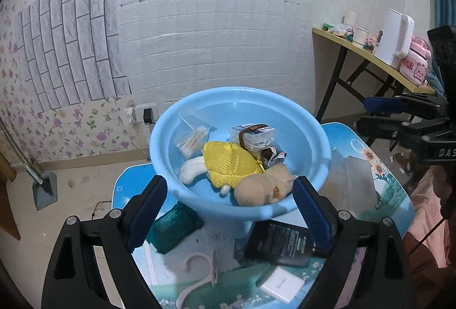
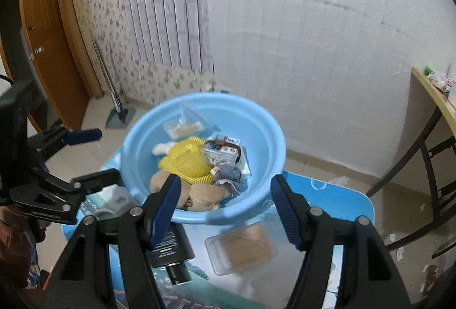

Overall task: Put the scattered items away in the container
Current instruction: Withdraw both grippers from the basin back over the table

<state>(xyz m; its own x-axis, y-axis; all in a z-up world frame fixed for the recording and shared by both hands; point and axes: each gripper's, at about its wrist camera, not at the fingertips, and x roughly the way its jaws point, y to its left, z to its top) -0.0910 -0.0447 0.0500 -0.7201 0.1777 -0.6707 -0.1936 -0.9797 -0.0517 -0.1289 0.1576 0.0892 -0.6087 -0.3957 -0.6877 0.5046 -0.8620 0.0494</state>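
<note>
- Your left gripper stands released, its ribbed blue pads wide apart with nothing between them, just short of the near rim of the round, smooth, light-blue plastic basin.
- Your right gripper is also released and empty, its jaws framing the basin's near rim.
- Ahead of both tongs, inside the basin: a soft tan plush toy in a yellow mesh garment, a clear bag of cotton swabs, a clear rectangular box, and a crumpled wrapper.
- Below your left jaws on the glossy printed table: a dark-green soft packet, a flat black pouch, a pale curved hook, a white card-like slab.
- Between your right jaws lies a clear flat box of wooden sticks.
</note>
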